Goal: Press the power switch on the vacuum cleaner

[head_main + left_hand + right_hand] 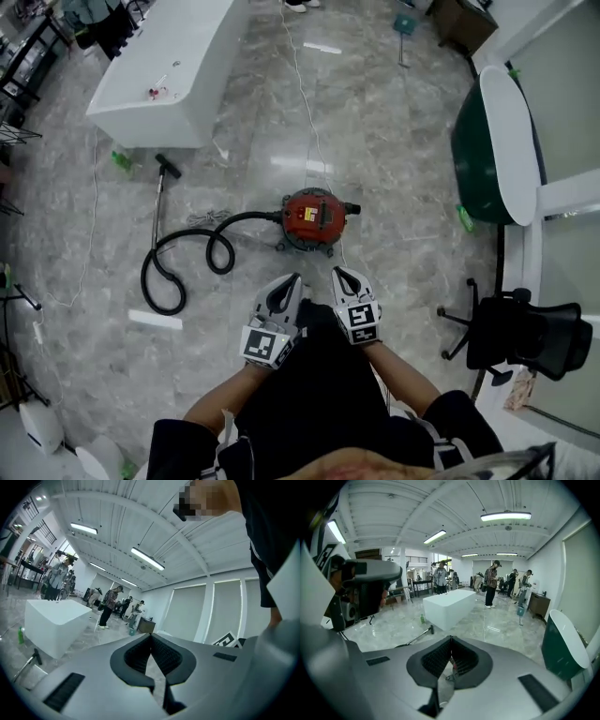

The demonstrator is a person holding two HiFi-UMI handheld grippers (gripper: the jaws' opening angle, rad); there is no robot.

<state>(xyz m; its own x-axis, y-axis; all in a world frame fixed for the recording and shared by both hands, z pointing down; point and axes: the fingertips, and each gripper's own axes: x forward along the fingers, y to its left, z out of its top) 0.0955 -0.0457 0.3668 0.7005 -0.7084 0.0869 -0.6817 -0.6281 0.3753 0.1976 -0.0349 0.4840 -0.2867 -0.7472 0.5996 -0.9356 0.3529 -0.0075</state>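
Red against grey marble floor (pixel 394 159), the vacuum cleaner (pixel 312 220) sits just ahead of the person, its hose (pixel 187 258) looped to the left. The left gripper (pixel 289 283) and right gripper (pixel 341 276) hang short of it, each with jaws pressed together on nothing. One closed tip, brought down square, should press best; the switch itself is too small to pick out.

Vacuum (pixel 314 218): red round canister, dark base, upright on floor (pixel 394 141).
Hose (pixel 246 216): black, looped to its left.
Wand (pixel 157 211): metal, lying flat beyond hose.
Switch: too small to tell.
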